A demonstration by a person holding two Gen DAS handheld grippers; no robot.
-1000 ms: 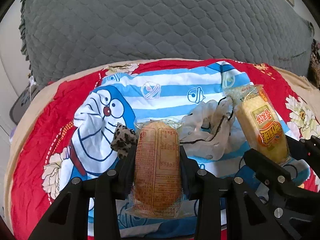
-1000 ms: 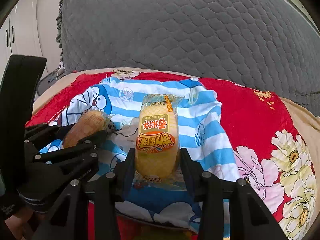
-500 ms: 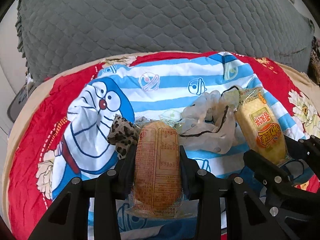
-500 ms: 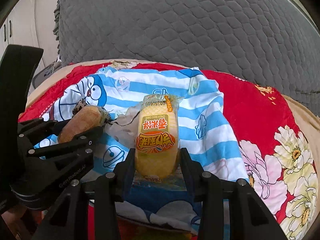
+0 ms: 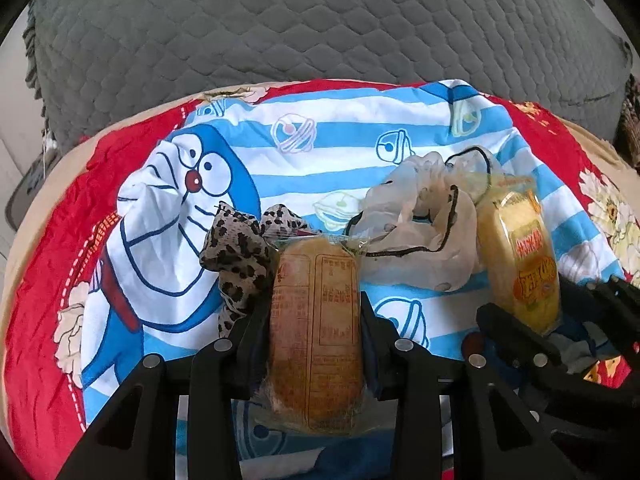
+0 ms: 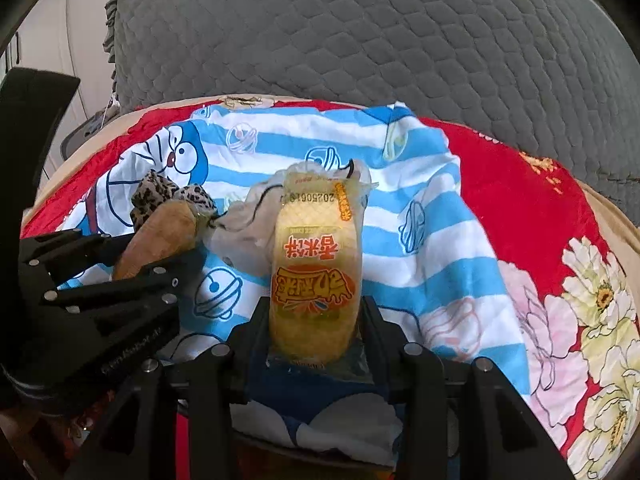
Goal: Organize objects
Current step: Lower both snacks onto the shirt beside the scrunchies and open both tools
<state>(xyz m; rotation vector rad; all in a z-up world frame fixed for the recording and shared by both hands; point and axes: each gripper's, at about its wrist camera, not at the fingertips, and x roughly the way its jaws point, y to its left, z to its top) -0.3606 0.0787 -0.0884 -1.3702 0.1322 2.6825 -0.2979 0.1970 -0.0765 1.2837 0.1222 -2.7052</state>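
Observation:
My left gripper (image 5: 316, 312) is shut on a brown wrapped bread snack (image 5: 316, 332), held above the blue-striped cartoon cloth (image 5: 340, 148). My right gripper (image 6: 314, 312) is shut on a yellow wrapped rice cake (image 6: 314, 264) with orange print. Each gripper shows in the other view: the right one with the yellow cake (image 5: 520, 256) at the right, the left one with the brown snack (image 6: 160, 240) at the left. A leopard-print hair scrunchie (image 5: 240, 248) and a crumpled clear plastic bag (image 5: 416, 224) lie on the cloth between and beyond the snacks.
The cartoon cloth lies over a red floral blanket (image 6: 520, 200). A large grey quilted cushion (image 5: 320, 20) rises behind. A grey object (image 5: 28, 188) sits at the far left edge by a white wall.
Both grippers have moved forward over the cloth with their snacks still held. The scrunchie and plastic bag now appear closer.

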